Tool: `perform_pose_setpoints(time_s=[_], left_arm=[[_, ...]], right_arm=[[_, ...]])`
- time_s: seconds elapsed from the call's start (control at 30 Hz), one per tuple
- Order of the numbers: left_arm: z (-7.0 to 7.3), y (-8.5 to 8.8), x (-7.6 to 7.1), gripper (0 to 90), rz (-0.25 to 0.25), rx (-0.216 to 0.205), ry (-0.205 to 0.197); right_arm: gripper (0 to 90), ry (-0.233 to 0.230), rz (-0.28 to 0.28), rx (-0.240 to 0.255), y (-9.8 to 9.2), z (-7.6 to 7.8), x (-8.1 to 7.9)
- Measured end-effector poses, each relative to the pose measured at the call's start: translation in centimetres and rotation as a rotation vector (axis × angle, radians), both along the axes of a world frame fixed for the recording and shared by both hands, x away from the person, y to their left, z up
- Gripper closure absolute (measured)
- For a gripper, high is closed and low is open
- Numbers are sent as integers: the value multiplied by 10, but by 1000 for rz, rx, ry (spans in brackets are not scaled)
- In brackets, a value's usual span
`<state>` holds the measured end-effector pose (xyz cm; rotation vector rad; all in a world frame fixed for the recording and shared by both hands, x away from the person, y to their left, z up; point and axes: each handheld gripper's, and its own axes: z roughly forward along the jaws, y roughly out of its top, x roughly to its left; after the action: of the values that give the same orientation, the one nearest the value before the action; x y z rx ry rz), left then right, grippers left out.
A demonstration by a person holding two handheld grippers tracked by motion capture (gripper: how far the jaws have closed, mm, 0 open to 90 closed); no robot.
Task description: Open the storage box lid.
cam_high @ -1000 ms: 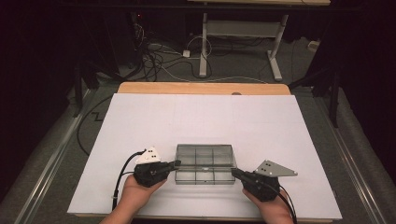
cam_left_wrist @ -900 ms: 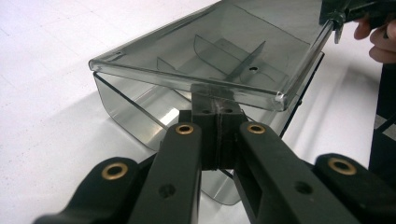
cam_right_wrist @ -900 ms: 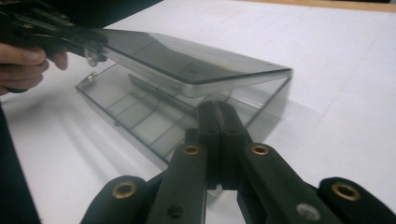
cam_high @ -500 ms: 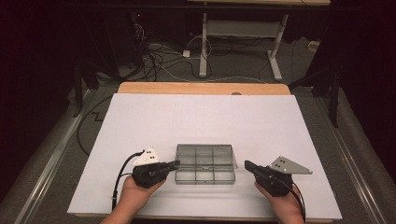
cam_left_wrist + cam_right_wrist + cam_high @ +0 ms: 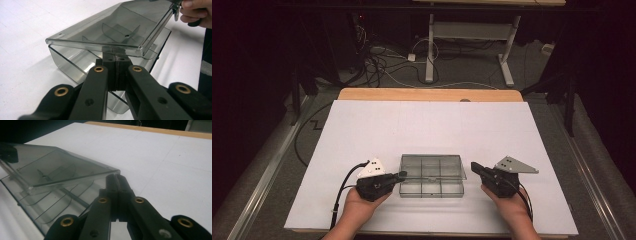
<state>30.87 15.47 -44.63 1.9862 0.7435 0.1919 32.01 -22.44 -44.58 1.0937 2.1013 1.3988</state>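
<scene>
A smoky clear plastic box (image 5: pixel 432 186) with inner dividers sits near the table's front edge. Its lid (image 5: pixel 432 167) is ajar. My left gripper (image 5: pixel 402 174) is shut, and its tips are tucked under the lid's left edge. In the left gripper view the closed tips (image 5: pixel 116 56) touch the underside of the raised lid (image 5: pixel 112 30), with the box (image 5: pixel 67 60) below. My right gripper (image 5: pixel 474 166) is shut and holds nothing, a short gap to the right of the box. In the right gripper view its tips (image 5: pixel 116 178) point past the lid's corner (image 5: pixel 110 172).
The white tabletop (image 5: pixel 422 125) stretches bare behind and beside the box, with a wooden strip (image 5: pixel 427 94) along its far edge. Cables and a desk frame (image 5: pixel 467 45) lie on the dark floor beyond. Both hands rest near the table's front edge.
My right gripper has drawn away from the box's right edge, sliding to the right and slightly farther back. The left gripper has stayed under the lid.
</scene>
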Motion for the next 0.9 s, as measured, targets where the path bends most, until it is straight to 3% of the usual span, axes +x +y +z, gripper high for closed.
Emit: perform_pose_setpoints(time_s=[0.17, 0.57, 0.9], left_arm=[[1, -3, 6, 873, 8, 15, -15], [5, -6, 23, 873, 24, 21, -25], [7, -4, 34, 873, 26, 0, -23]], right_arm=[[900, -9, 13, 2, 5, -1, 13], [900, -44, -15, -26, 18, -1, 39], [900, 7, -35, -38, 22, -10, 60]])
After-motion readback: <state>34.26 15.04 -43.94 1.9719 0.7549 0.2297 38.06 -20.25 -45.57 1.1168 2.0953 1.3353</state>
